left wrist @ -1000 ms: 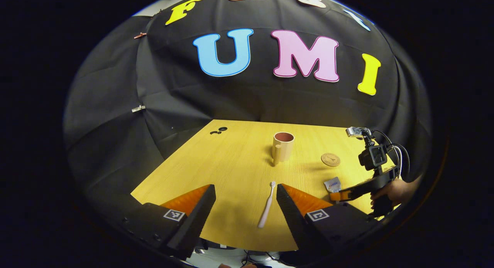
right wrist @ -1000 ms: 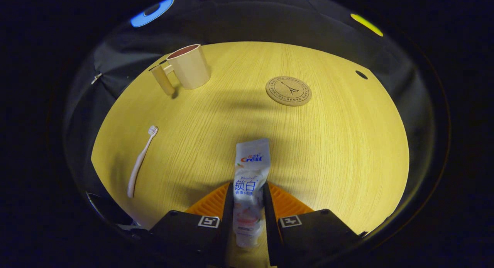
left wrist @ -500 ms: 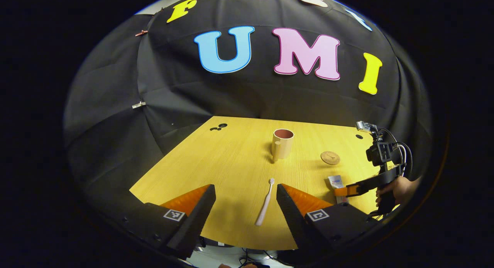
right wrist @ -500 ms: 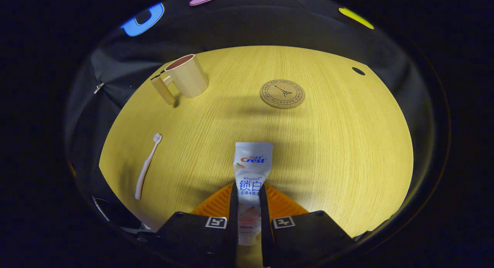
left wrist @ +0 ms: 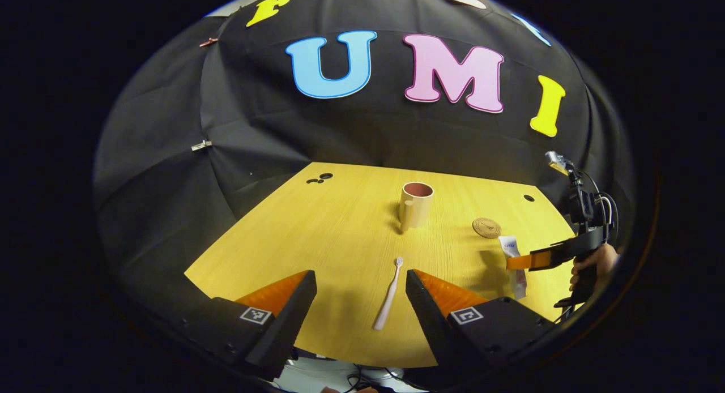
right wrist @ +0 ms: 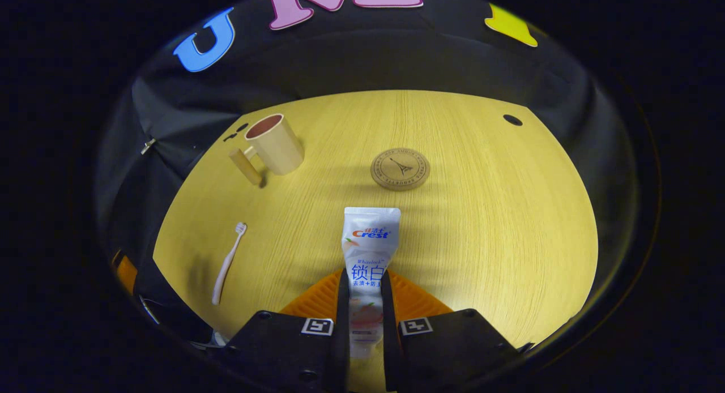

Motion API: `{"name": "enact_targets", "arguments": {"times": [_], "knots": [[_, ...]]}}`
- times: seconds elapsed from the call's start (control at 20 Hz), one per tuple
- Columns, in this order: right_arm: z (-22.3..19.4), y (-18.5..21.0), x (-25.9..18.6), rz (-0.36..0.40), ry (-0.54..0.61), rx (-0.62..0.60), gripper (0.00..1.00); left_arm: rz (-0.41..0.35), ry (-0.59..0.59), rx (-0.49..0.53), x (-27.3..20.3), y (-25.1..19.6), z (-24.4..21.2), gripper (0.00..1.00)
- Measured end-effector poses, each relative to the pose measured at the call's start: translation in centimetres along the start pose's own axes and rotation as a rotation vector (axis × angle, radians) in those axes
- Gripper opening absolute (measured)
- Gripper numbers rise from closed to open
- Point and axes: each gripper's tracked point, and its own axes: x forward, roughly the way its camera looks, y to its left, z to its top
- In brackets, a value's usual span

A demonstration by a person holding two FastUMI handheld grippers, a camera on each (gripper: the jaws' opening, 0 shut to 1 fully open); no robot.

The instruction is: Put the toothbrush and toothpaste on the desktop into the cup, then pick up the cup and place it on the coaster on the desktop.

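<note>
Yellow wood-grain desktop point(right wrist: 481, 240) against black cloth wall. In the right gripper view, right gripper point(right wrist: 362, 302) at bottom centre, clamped tight on a white squeeze tube of toothpaste point(right wrist: 368, 251), tube pointing up-frame. Round cork coaster point(right wrist: 400, 168) just beyond the tube's end; beige handled cup point(right wrist: 273, 145) upper left; white toothbrush point(right wrist: 228, 263) lower left. In the left gripper view, left gripper point(left wrist: 357, 299) spread wide, holding nothing, toothbrush point(left wrist: 388, 294) lying between the fingers nearer the right one. Hand point(left wrist: 589, 263) gripping the far gripper at right edge.
</note>
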Motion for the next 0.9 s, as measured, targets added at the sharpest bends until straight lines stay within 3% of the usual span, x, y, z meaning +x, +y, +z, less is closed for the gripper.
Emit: {"name": "enact_targets", "arguments": {"times": [0.5,0.7,0.9], "knots": [[6.2,1.2,-5.6,0.078,-0.151,0.038,0.27,-0.14,0.263,0.072,7.8,-3.0,-5.1,0.99],[7.0,0.2,-7.7,0.068,-0.192,0.024,0.28,-0.156,0.393,0.095,11.3,-3.3,-7.7,0.99],[8.1,-0.5,-9.6,0.061,-0.261,-0.03,0.28,-0.162,0.497,0.049,13.3,-3.4,-9.5,0.93]]}}
